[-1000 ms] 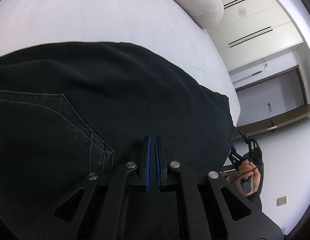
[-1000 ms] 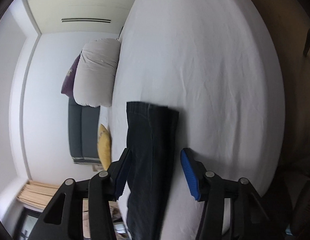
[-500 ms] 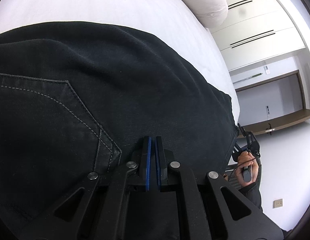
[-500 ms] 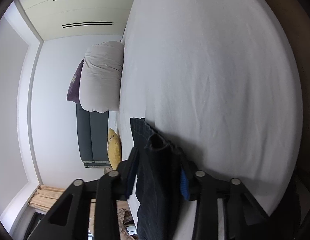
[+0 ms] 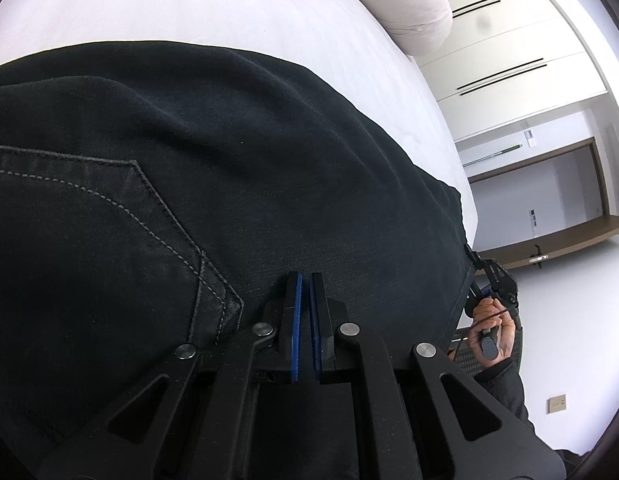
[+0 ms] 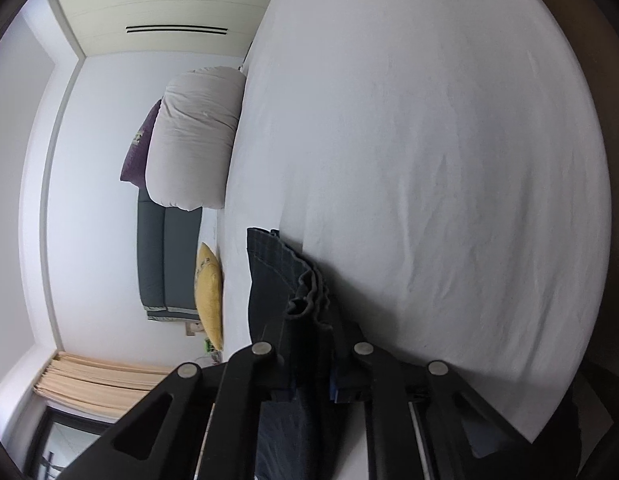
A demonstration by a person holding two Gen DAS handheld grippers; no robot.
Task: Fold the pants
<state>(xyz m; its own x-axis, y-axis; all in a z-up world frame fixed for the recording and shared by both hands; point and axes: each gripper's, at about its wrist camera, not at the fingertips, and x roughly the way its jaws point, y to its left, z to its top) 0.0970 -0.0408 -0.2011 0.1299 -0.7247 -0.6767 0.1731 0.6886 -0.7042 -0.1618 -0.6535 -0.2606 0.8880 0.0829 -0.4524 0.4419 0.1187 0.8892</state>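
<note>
On the bed: I saw dark pants point(image 5: 237, 184) spread over a white sheet point(image 6: 429, 160).
Left gripper point(image 5: 305, 280): jaws nearly together, over the pants' seat; any grip I couldn't tell.
Right gripper point(image 6: 311, 320): jaws closing on a bunched hem.
Pillow point(image 6: 193, 136): lay at the bed's far end.

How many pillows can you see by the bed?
3. A big white pillow at the head of the bed, a purple pillow behind it, and a yellow pillow lower down. More may be hidden.
</note>
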